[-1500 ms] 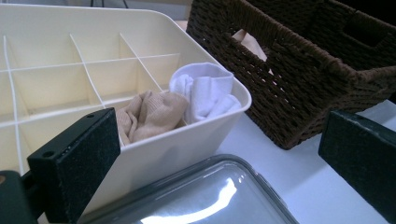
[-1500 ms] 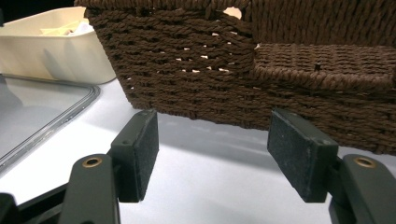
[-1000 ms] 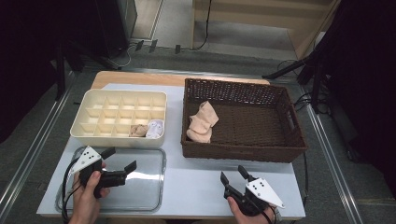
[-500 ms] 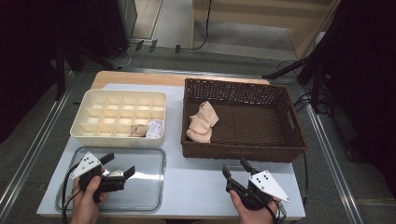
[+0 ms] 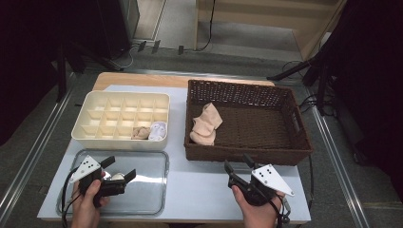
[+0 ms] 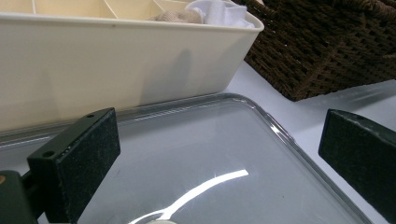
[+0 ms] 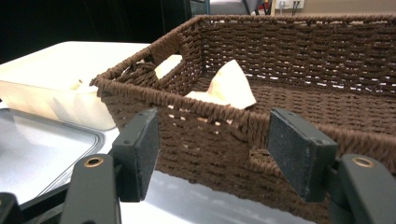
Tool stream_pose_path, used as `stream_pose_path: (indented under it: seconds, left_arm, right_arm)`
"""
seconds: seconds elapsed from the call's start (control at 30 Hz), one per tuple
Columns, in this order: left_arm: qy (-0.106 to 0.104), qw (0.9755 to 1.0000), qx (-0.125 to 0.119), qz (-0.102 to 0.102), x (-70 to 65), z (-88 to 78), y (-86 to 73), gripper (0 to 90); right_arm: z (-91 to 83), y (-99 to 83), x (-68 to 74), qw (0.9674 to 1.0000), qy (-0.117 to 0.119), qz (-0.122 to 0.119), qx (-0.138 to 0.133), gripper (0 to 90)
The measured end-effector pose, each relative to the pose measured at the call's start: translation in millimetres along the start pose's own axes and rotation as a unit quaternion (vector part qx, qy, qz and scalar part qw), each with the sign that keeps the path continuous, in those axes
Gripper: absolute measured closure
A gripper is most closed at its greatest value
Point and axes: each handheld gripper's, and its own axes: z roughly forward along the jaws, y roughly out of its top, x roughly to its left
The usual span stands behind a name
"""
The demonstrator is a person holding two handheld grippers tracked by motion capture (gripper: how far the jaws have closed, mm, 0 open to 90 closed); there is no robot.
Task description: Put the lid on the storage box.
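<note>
Jaws of right gripper (image 5: 239, 166) spread wide, nothing between them, aimed at near wall of wicker basket (image 5: 247, 154) just ahead; beige cloth (image 5: 205, 124) beyond that wall, inside. Left gripper (image 5: 119, 167) likewise gaping, empty, low over clear tray (image 5: 159, 190); cream compartment box (image 5: 119, 141) just ahead.

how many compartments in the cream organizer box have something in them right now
2. In the cream organizer box, two adjoining front-row compartments are filled: a beige sock and, at the corner nearest the basket, a white sock.
</note>
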Motion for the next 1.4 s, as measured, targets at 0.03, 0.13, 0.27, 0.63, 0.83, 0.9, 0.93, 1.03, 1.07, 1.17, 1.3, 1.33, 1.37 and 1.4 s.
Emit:
stream_pose_path:
  seconds: [0.03,0.13,0.27,0.63,0.83,0.9,0.93,1.03,1.07,1.17,1.3,1.33,1.37,1.4]
  left_arm:
    - [0.0,1.0,0.0,0.0,0.2,0.0,-0.1,0.0]
    - [-0.001,1.0,0.0,0.0,1.0,-0.3,-0.2,0.0]
    - [0.0,1.0,-0.002,-0.002,1.6,-0.8,-0.2,0.0]
    - [-0.002,0.9999,-0.005,-0.01,4.4,-1.3,0.3,0.0]
    - [-0.004,0.9997,-0.014,-0.019,6.9,-4.2,2.5,0.0]
    - [-0.005,0.9996,-0.017,-0.022,8.1,-4.4,3.6,0.0]
    - [-0.006,0.9995,-0.018,-0.024,8.5,-4.4,4.3,0.0]
    - [-0.008,0.9994,-0.022,-0.026,9.2,-3.2,5.6,0.0]
    - [-0.008,0.9995,-0.02,-0.024,9.3,-2.9,5.7,0.0]
    - [-0.008,0.9996,-0.016,-0.021,9.1,-1.8,4.8,0.0]
    - [-0.009,0.9996,-0.016,-0.023,9.2,-1.8,4.6,0.0]
    - [-0.01,0.9995,-0.016,-0.024,9.2,-2.0,4.5,0.0]
    - [-0.01,0.9995,-0.017,-0.024,9.3,-2.1,4.4,0.0]
    - [-0.01,0.9995,-0.017,-0.025,9.2,-2.2,4.2,0.0]
  right_arm:
    - [0.8,1.2,-0.1,1.0,0.001,0.0,0.0,35.2]
    - [6.4,7.2,-0.5,1.0,0.002,0.0,0.002,35.2]
    - [11.9,11.1,-0.9,1.0,0.002,0.0,0.003,35.3]
    - [38.9,26.3,-7.9,0.9998,0.001,0.007,0.018,35.7]
    - [55.2,37.3,-11.3,0.9996,-0.001,0.002,0.028,36.9]
    - [61.0,40.1,-11.7,0.9994,-0.001,0.0,0.035,37.6]
    - [63.9,41.4,-11.9,0.9993,-0.002,0.0,0.038,37.8]
    - [71.6,45.9,-12.7,0.999,-0.001,-0.002,0.044,39.5]
    - [74.2,47.6,-13.3,0.999,-0.001,-0.003,0.045,40.3]
    - [81.8,52.0,-16.3,0.9986,-0.001,0.0,0.052,42.7]
    - [91.5,56.4,-19.9,0.9979,-0.002,0.002,0.065,44.8]
    - [93.6,57.2,-20.8,0.9977,-0.004,0.004,0.068,45.5]
    - [95.7,57.9,-22.1,0.9975,-0.006,0.004,0.071,46.2]
    - [97.8,58.4,-23.1,0.9973,-0.006,0.008,0.073,46.6]
